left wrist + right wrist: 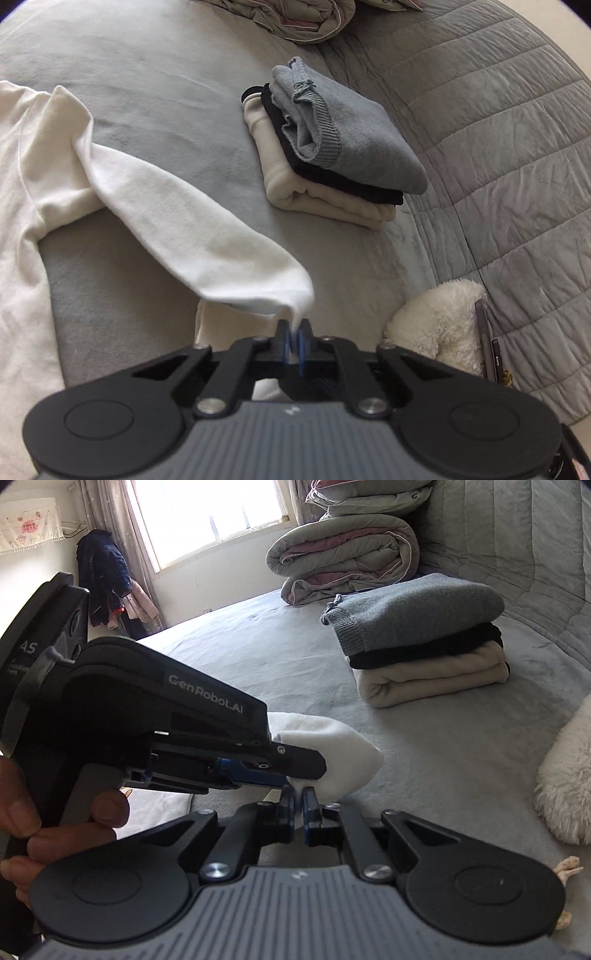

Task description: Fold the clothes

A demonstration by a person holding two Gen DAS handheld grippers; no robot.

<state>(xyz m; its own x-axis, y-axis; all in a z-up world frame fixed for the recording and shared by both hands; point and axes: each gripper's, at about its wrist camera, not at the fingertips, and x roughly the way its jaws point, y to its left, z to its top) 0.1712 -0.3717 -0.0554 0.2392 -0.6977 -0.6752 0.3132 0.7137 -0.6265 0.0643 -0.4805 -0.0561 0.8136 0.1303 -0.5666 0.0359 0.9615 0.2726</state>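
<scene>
A white long-sleeved shirt [33, 177] lies spread on the grey bed at the left of the left wrist view. Its sleeve [192, 229] is lifted off the bed toward me. My left gripper [294, 334] is shut on the sleeve's cuff. In the right wrist view my right gripper [298, 805] is shut on the same cuff [332, 749], right beside the left gripper's fingers [295, 764], which reach in from the left. A stack of folded clothes [332, 147], grey on black on cream, sits on the bed beyond; it also shows in the right wrist view [424, 638].
A fluffy white cushion [439, 325] lies at the near right with a phone [487, 343] beside it. A quilted grey blanket [498, 147] covers the right side. A rolled duvet [343, 557] and pillows lie at the bed's far end under a window.
</scene>
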